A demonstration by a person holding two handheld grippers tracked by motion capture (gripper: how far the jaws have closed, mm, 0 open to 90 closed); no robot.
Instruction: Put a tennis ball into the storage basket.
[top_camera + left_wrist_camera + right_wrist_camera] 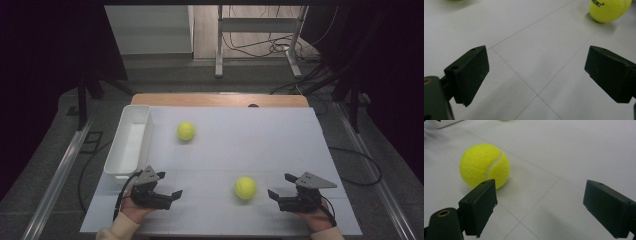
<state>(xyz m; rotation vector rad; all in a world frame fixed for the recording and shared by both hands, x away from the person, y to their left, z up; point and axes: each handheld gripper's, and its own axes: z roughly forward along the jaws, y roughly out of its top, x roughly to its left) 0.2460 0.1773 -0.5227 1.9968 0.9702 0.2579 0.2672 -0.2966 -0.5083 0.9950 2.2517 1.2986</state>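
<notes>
near ball (245, 188): I see a yellow tennis ball resting free on the white worktop (280, 135), near the front edge, between my two tongs and closer to the right one. In the right gripper view (484, 165) it sits just beyond the left jaw, off the centre line.
far ball (186, 131): a second yellow ball lies farther back and to the left, well apart from both tongs, just right of the white tray (119, 155).
right tongs (278, 194): jaws stand wide with nothing between them, pointing left toward the near ball.
left tongs (173, 195): jaws also spread wide and hold nothing; in the left gripper view I look along them over bare worktop, with the near ball (607, 10) at the far right corner.
risk, nudge: I judge that if I drive the right tongs straight ahead, the left jaw strikes the ball's side instead of straddling it, and it rolls away toward the left tongs.
risk, squeeze: a round, fuzzy ball pinched off-centre can squirt out from between the flat pads.
risk, roll-off: nothing walls the near edge, so a knocked ball may leave the worktop.
risk, tray: a drop from too high could bounce the ball out over the low rim.
</notes>
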